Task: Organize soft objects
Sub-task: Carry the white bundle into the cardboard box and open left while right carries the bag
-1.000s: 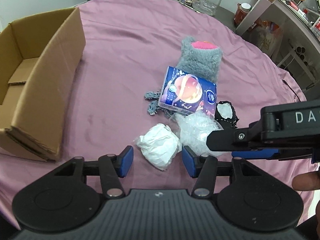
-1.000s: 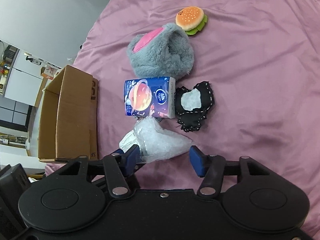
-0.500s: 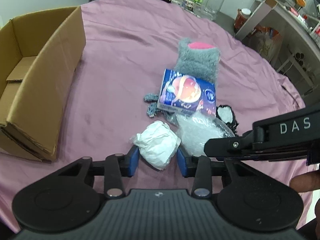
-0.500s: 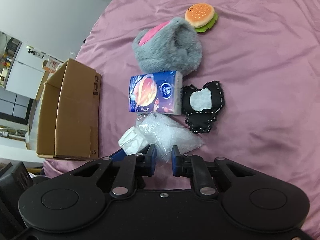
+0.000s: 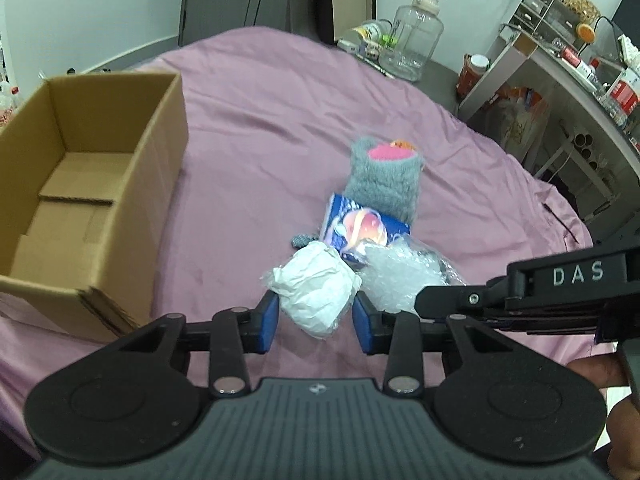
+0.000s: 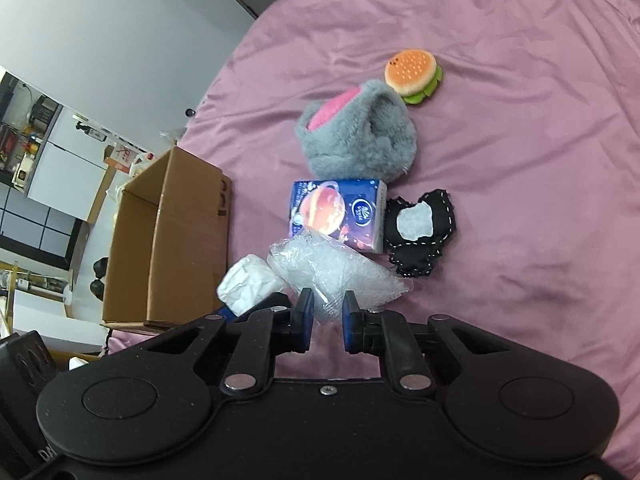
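My left gripper (image 5: 315,320) is shut on a white crumpled bundle (image 5: 318,290), which hangs lifted off the pink cloth; the same white bundle (image 6: 248,284) shows in the right wrist view. My right gripper (image 6: 325,316) is shut on a clear bubble-wrap bag (image 6: 336,272), also raised; that bubble-wrap bag (image 5: 396,276) sits just right of the bundle. Behind them lie a blue tissue pack (image 6: 338,214), a grey fluffy slipper (image 6: 356,136) with pink lining, a black stitched cloth piece (image 6: 420,236) and a plush burger (image 6: 414,70).
An open cardboard box (image 5: 80,200) stands on the left of the pink-covered table (image 5: 260,112). Past the far edge are a large clear jug (image 5: 414,48) and a cluttered shelf and desk (image 5: 560,60). A hand (image 5: 596,372) shows at the lower right.
Both grippers closed, the left on the white bundle and the right on the bubble-wrap bag, then rose, lifting both off the cloth.
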{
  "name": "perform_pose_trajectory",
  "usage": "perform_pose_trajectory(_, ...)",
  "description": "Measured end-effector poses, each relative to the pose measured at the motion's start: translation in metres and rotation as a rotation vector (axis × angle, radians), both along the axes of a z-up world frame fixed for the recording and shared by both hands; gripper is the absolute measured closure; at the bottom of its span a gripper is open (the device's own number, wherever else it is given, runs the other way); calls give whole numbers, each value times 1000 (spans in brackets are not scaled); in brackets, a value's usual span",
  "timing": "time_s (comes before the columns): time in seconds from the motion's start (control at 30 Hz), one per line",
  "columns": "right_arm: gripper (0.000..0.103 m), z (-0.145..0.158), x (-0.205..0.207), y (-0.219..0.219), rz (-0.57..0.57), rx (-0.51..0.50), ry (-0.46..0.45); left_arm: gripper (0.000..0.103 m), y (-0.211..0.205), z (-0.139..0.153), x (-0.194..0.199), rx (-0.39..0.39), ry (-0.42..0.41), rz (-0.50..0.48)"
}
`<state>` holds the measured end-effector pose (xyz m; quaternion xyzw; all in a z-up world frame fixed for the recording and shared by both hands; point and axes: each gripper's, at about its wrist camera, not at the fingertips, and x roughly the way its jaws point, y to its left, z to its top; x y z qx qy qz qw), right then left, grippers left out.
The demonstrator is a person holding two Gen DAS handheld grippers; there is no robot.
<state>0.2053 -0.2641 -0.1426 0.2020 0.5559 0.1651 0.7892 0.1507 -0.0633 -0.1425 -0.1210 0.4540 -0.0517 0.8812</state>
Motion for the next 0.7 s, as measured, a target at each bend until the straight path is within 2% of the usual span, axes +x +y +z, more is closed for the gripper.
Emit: perform_pose_trajectory(0.7,88,42,-6,19,-42,-62,-210,65,41,66,1,45,-141,66)
